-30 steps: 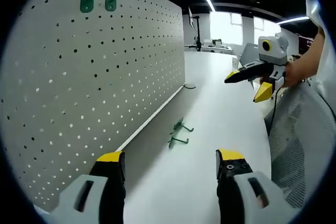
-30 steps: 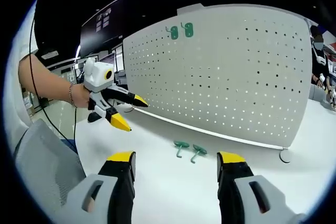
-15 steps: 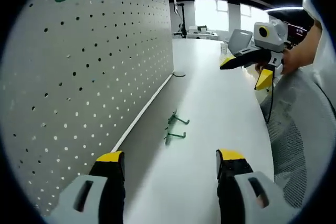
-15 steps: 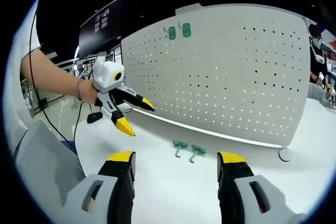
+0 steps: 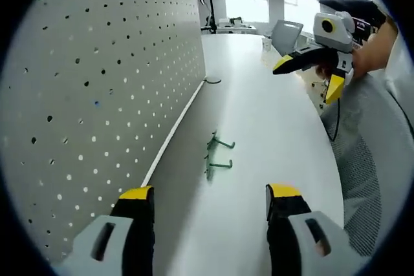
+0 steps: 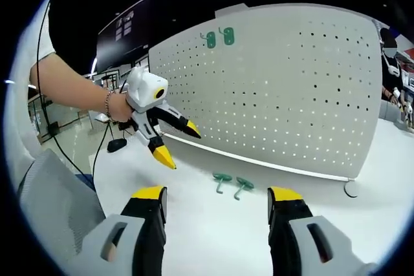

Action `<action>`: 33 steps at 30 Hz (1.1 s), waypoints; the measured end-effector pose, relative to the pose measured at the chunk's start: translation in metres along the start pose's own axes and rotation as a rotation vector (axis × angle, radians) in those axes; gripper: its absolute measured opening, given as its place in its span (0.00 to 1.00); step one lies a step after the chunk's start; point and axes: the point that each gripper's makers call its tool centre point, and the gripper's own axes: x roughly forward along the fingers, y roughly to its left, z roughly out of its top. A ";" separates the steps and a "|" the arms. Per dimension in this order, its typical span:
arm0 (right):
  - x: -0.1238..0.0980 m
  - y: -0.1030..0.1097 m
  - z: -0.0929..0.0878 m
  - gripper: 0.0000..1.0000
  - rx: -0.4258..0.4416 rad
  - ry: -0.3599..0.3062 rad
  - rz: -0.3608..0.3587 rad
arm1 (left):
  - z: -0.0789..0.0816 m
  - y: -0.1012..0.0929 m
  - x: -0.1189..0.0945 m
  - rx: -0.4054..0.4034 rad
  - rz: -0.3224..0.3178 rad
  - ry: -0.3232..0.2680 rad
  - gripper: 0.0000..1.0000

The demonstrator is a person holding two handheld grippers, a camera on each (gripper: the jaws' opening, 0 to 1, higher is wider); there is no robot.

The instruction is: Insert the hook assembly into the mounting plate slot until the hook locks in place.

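Pegboard (image 6: pixel 278 88) stands upright on the white table (image 6: pixel 213 224). Two green hooks already hang near its top edge (image 6: pixel 218 37). Two more green hooks (image 6: pixel 233 185) lie loose on the table just in front of the board's foot, side by side, not touching either gripper. In the left gripper view the same pair (image 5: pixel 217 156) sits ahead of the fingers, between them and slightly toward the board.

Right gripper (image 6: pixel 213 201): held low and level, aimed at the board, yellow-tipped fingers (image 6: pixel 150 193) spread wide, nothing between them. The loose hooks lie just beyond the fingertips, centred in the gap.

Left gripper (image 5: pixel 210 198): pointing along the table parallel to the board, which runs close by its left finger. Fingers (image 5: pixel 283 192) spread wide, empty. Seen from the right gripper view, the left gripper (image 6: pixel 174 141) is up off the table, tilted down toward the board foot, well left of the hooks, jaws apart, holding nothing; a bare forearm with a wrist bracelet (image 6: pixel 108 105) holds it.

From the left gripper view the right gripper (image 5: pixel 310 72) hangs in the air far right, over the table edge, jaws parted, empty.

A cable loop (image 5: pixel 211 81) lies on the table at the board's far end.
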 end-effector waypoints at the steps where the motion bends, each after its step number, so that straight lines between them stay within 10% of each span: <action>1: 0.000 0.000 0.000 0.61 0.001 0.001 0.000 | -0.001 0.000 0.002 0.005 -0.011 0.012 0.73; 33: 0.001 -0.004 -0.011 0.62 0.016 0.044 -0.014 | 0.000 0.004 0.051 0.087 -0.142 0.171 0.72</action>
